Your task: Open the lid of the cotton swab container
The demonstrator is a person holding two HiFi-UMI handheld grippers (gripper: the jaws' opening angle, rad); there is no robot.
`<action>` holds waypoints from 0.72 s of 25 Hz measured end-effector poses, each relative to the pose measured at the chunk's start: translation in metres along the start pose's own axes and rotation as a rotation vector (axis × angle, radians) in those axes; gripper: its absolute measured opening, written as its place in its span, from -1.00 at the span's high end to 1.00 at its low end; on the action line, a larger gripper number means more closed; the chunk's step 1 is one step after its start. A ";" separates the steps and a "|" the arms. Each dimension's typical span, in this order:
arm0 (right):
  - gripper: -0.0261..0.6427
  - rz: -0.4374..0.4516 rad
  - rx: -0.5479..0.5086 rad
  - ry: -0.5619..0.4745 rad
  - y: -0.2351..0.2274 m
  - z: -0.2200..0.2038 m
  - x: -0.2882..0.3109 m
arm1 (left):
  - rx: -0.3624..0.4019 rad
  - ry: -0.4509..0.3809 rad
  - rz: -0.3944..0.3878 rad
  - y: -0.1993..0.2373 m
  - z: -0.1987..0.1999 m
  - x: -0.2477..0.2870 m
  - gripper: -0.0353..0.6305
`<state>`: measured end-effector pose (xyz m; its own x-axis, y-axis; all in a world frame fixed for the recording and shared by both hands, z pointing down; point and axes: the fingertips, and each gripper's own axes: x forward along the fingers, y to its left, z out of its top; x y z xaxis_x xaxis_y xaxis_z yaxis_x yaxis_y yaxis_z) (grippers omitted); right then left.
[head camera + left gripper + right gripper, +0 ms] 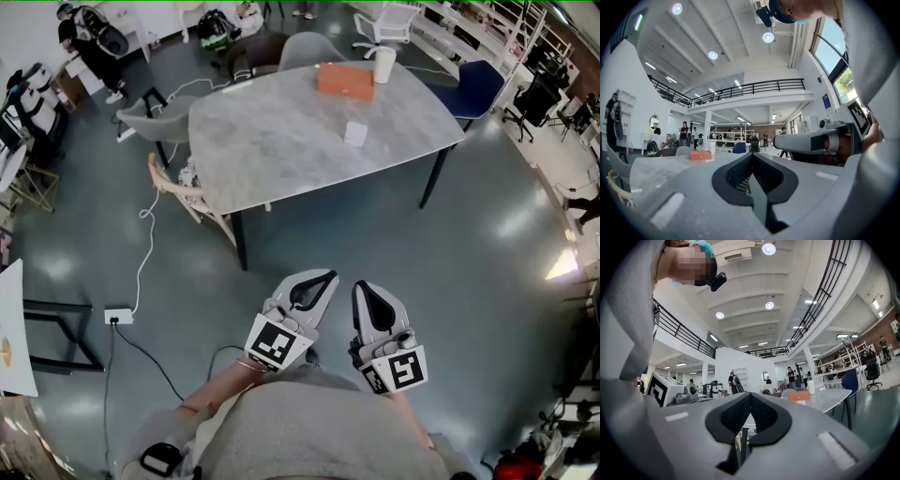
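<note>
Grey marbled table [281, 141], glossy dark floor [487, 272]

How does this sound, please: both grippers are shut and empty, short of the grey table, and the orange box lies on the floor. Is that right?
Not quite: the head view shows the orange box on the grey table. The left gripper and right gripper are shut, empty and short of it.

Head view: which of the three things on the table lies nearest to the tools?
The small pale container, alone in the middle of the table; the orange box and the white cup stand at its far edge.
</note>
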<state>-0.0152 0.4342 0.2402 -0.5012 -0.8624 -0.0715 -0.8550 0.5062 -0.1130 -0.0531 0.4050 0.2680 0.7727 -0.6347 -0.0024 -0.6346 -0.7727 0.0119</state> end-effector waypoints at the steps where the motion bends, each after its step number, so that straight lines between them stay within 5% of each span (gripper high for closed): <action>1: 0.92 -0.005 -0.001 0.001 -0.004 -0.001 0.005 | -0.005 -0.002 -0.004 0.005 0.000 0.006 0.90; 18: 0.92 -0.099 -0.007 0.003 -0.114 -0.007 0.167 | 0.009 -0.013 -0.103 0.144 0.001 0.138 0.90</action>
<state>-0.0026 0.2327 0.2481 -0.4142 -0.9083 -0.0578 -0.9013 0.4182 -0.1128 -0.0378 0.2064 0.2687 0.8340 -0.5515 -0.0160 -0.5516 -0.8341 0.0020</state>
